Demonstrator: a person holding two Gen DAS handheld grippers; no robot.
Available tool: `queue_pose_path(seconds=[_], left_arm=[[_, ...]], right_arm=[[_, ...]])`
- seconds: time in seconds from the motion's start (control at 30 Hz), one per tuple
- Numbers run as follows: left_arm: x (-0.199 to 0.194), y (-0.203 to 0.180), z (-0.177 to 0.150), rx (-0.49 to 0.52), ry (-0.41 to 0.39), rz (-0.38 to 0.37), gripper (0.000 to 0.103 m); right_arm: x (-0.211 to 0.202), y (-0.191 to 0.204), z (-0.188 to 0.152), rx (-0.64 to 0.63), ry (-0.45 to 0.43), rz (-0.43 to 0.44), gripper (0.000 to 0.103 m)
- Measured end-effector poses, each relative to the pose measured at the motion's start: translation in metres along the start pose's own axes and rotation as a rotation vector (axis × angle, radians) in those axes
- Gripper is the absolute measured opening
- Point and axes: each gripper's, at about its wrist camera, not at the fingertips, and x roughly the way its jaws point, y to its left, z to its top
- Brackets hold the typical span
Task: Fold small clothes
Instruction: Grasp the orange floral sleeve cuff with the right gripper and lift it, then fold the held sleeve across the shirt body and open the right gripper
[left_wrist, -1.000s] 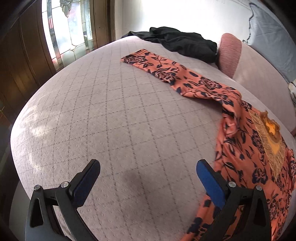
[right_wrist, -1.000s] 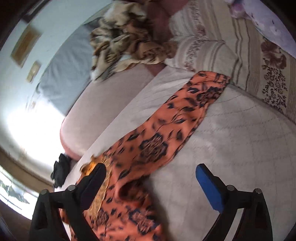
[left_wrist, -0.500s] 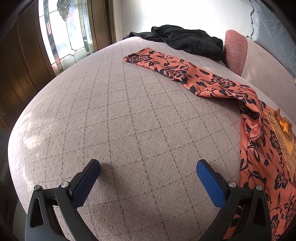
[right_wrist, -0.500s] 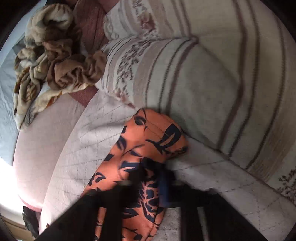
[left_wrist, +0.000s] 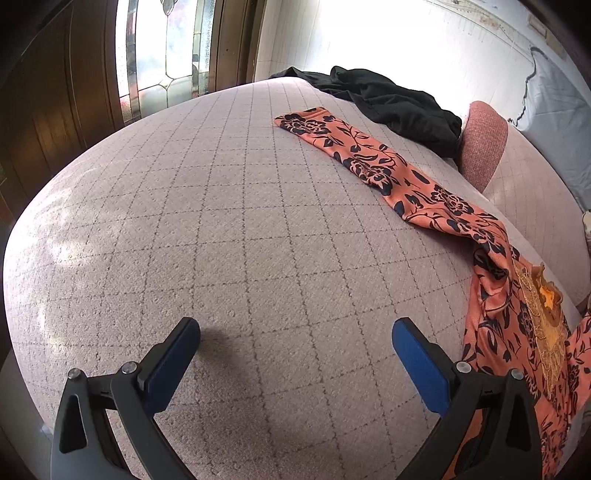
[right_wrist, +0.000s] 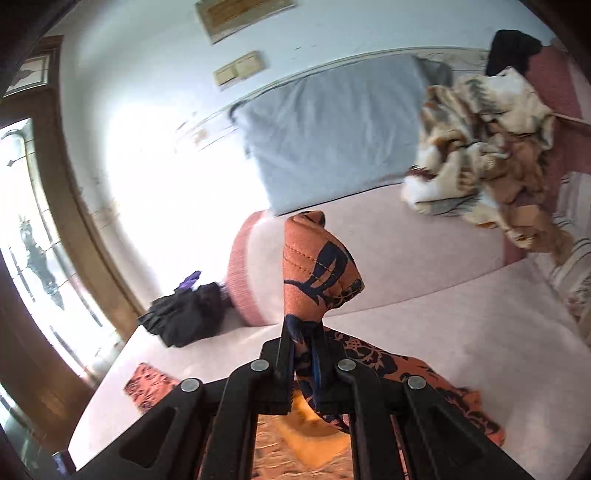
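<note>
Shirt (left_wrist: 513, 332), orange with dark flowers, lies along the bed's (left_wrist: 221, 240) right edge; right gripper (right_wrist: 304, 354) fingers clamp one raised sleeve end. Left gripper (left_wrist: 295, 350) fingers stand apart above the bed.

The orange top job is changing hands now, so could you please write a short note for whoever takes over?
Right gripper: jaws shut on one sleeve cuff of the orange top, lifted off the bed.
Left gripper: jaws open, empty, above bare bed.
The other sleeve lies flat, stretched toward the black garment.
Done: sleeve grasped. No fold visible yet.
Left: fold both sleeves in, then the body.
</note>
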Motion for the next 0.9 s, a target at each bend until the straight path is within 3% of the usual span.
queue_pose_path(seconds=[0.17, 0.23, 0.27, 0.33, 0.37, 0.47, 0.6, 0.73, 0.9], left_arm=[[-0.005, 0.006, 0.003, -0.032, -0.010, -0.029, 0.103], [-0.005, 0.004, 0.003, -0.026, -0.009, -0.035, 0.103], [-0.005, 0.003, 0.003, -0.021, -0.009, -0.039, 0.103], [-0.006, 0.000, 0.002, -0.008, -0.015, -0.040, 0.103], [-0.006, -0.002, 0.002, 0.000, -0.020, -0.038, 0.103], [-0.007, -0.006, 0.002, 0.006, -0.029, -0.044, 0.103], [-0.007, -0.014, -0.001, 0.040, -0.029, -0.040, 0.103], [-0.007, -0.014, -0.001, 0.043, -0.030, -0.033, 0.103], [-0.005, -0.013, -0.001, 0.038, -0.024, -0.031, 0.103]], right_arm=[[0.061, 0.062, -0.106, 0.088, 0.170, 0.080, 0.010], [0.090, 0.073, -0.151, 0.080, 0.286, 0.091, 0.013], [0.109, 0.076, -0.172, 0.055, 0.375, 0.078, 0.017], [0.136, 0.070, -0.210, 0.028, 0.517, 0.076, 0.054], [0.137, 0.070, -0.218, 0.010, 0.521, 0.094, 0.070], [0.119, 0.083, -0.214, -0.143, 0.473, 0.006, 0.084], [0.105, 0.096, -0.207, -0.329, 0.383, -0.075, 0.086], [0.122, 0.105, -0.215, -0.407, 0.427, -0.134, 0.086], [0.121, 0.116, -0.224, -0.422, 0.443, -0.112, 0.086]])
